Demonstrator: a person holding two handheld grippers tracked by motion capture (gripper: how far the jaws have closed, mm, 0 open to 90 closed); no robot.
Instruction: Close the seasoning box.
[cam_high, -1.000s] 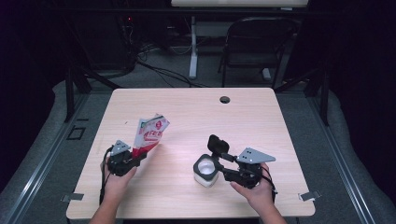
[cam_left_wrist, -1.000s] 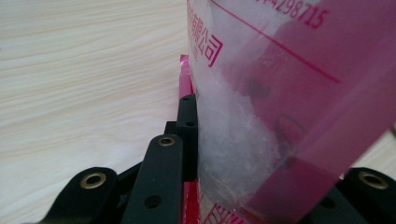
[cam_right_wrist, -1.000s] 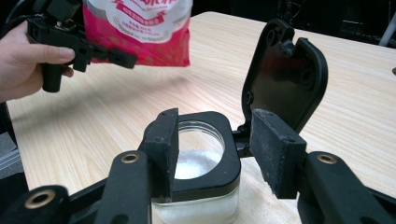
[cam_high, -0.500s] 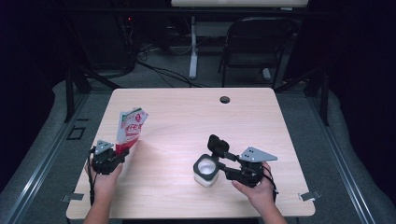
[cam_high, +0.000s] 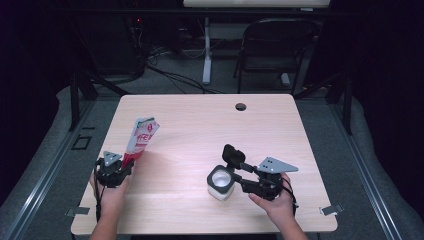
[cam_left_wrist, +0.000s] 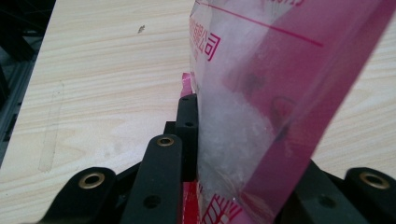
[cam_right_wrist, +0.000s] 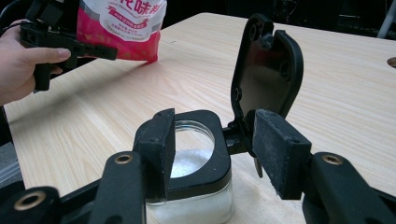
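High view, and straight to the red-and-white pouch (cam_high: 140, 137): upright now at the left of the frame, top leaning slightly toward the upper right, clamped at its bottom edge in the left gripper (cam_high: 125, 162). Gone from a second ago is the tilt toward the middle of the table (cam_high: 200, 115); swung back toward the left edge, well apart from the jar (cam_high: 220, 184). From the left gripper view, up close: clear film, white granules packed behind it, black jaws pinched tight on the bag's lower seam. No slack there, a firm hold.

Over to the lower middle of the high view: small clear jar with a black collar, flip lid (cam_high: 233, 154) standing open and upright, white granules in the bottom. Sitting flat on the wood, between the jaws of the right gripper (cam_high: 226, 178). Just been opening, those jaws. In the right gripper view, left pad close against the collar, right pad standing off it beside the hinge, so no squeeze on the jar any more by the look of it.

Reads like a pour finished: bag lifted clear and righted, jar let go. Probably next, closing that lid or setting the pouch down. Worth watching the open bag top while upright, and the raised lid so near the right pad.
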